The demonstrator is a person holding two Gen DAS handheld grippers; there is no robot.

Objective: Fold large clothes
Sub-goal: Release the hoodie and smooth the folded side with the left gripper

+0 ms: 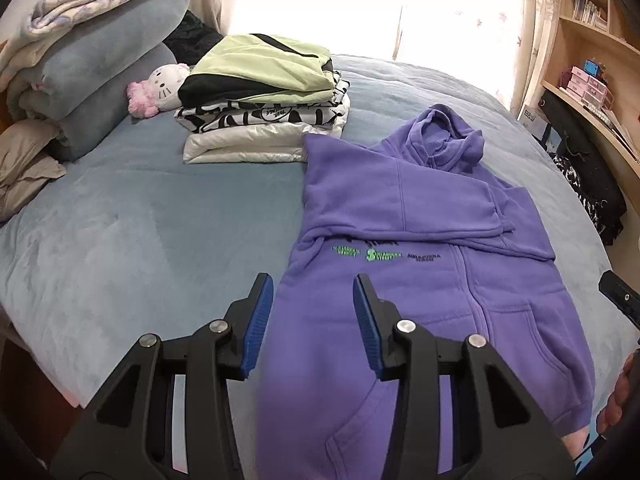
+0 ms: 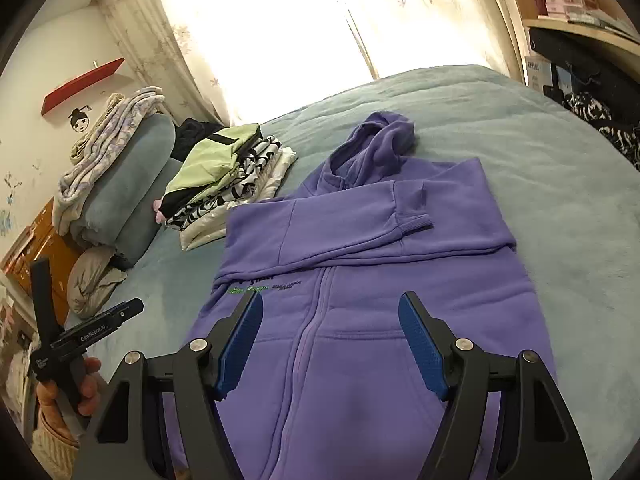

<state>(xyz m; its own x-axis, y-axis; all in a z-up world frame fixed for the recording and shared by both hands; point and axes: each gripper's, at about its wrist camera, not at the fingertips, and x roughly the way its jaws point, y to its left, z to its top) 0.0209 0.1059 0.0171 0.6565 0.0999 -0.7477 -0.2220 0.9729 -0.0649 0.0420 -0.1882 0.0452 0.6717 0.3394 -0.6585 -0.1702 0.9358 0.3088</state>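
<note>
A purple zip hoodie (image 1: 400, 200) (image 2: 360, 240) lies flat, front up, on the blue bed (image 1: 140, 220) (image 2: 560, 200). Both sleeves are folded across its chest and the hood points toward the window. My left gripper (image 1: 314, 280) hovers over the hoodie's lower left part, open, with nothing between its blue pads (image 1: 258, 320). My right gripper (image 2: 332, 298) hangs above the pocket area, open wider, also holding nothing. In the right wrist view a hand holds the left gripper (image 2: 80, 336) beside the bed's left edge.
A stack of folded clothes (image 1: 264, 100) (image 2: 224, 176) sits just left of the hoodie's shoulder. A plush toy (image 1: 160, 88) and rolled blankets (image 1: 100, 72) lie further left. A wooden shelf (image 1: 592, 40) and dark garments (image 1: 592, 184) border the bed's right side.
</note>
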